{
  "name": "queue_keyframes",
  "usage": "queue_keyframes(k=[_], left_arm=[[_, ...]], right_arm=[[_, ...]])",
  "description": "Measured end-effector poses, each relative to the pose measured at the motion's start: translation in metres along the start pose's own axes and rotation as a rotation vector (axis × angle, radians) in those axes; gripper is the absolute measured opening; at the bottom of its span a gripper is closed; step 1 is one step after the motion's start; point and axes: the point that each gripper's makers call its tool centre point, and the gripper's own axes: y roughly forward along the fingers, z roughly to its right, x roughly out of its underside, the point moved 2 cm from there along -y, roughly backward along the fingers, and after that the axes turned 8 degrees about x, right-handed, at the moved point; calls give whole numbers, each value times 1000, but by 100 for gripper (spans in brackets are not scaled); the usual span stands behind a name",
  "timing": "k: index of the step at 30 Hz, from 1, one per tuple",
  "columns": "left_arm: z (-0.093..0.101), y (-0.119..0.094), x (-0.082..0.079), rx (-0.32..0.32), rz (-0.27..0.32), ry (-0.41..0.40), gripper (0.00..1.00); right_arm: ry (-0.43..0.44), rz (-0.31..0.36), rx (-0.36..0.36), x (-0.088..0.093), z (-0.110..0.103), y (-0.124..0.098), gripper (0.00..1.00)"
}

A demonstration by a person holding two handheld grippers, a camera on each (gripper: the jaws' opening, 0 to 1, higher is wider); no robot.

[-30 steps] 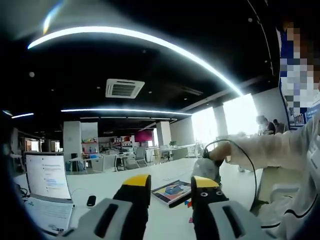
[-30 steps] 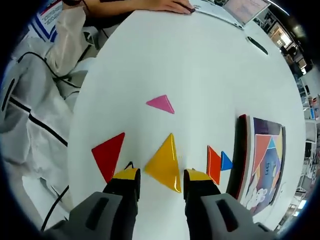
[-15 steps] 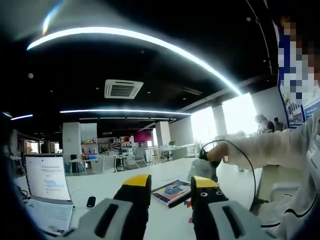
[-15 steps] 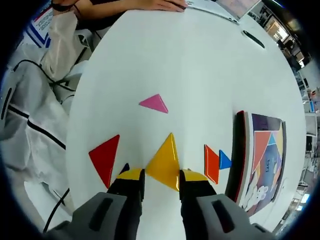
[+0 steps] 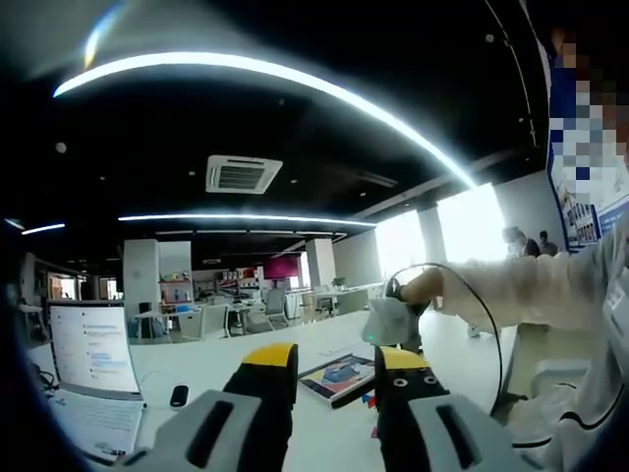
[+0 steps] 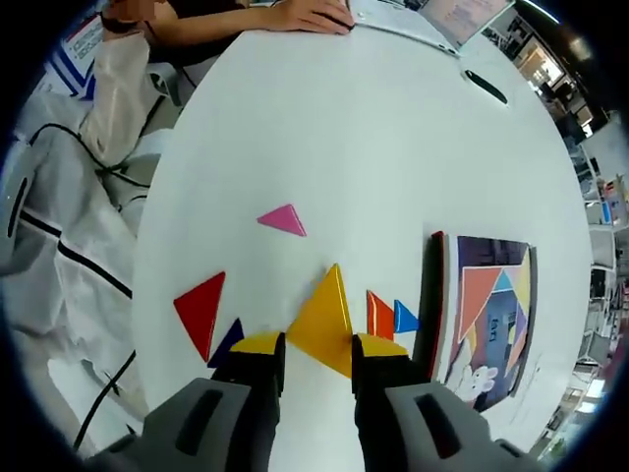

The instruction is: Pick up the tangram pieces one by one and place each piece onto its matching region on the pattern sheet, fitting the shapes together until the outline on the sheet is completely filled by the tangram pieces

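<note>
Open-plan office, dark ceiling (image 5: 295,138) with long curved light strips (image 5: 256,71) and a ceiling AC vent (image 5: 243,174). Bright windows (image 5: 472,226) on the right wall, white columns (image 5: 142,275) further back, a magenta wall panel (image 5: 283,266) far off. Rows of desks and chairs (image 5: 246,317) in the distance. Large white table (image 6: 373,147) up front; open laptop (image 5: 93,346) with lit screen on its left side, small dark object (image 5: 179,395) just beside it. In the right gripper view, a dark pen-like item (image 6: 486,87) lies near the table's far edge.
</note>
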Motion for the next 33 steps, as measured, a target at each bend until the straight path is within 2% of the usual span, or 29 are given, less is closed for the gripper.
queue_keyframes(k=[6, 13, 20, 22, 31, 33], left_arm=[[-7, -6, -1, -14, 12, -8, 32], [-15, -13, -2, -29, 27, -16, 32], [-24, -18, -2, -59, 30, -20, 32], [-23, -20, -3, -59, 32, -18, 32], [-21, -20, 0, -49, 37, -25, 32], [-22, -18, 3, -60, 21, -21, 32]], right_arm=[[49, -1, 41, -6, 26, -19, 28], [118, 14, 81, -12, 58, -28, 28], [141, -20, 97, -13, 84, -26, 28], [133, -46, 101, -11, 84, -26, 28], [151, -49, 104, -22, 100, -19, 28], [152, -58, 108, -23, 105, -16, 28]])
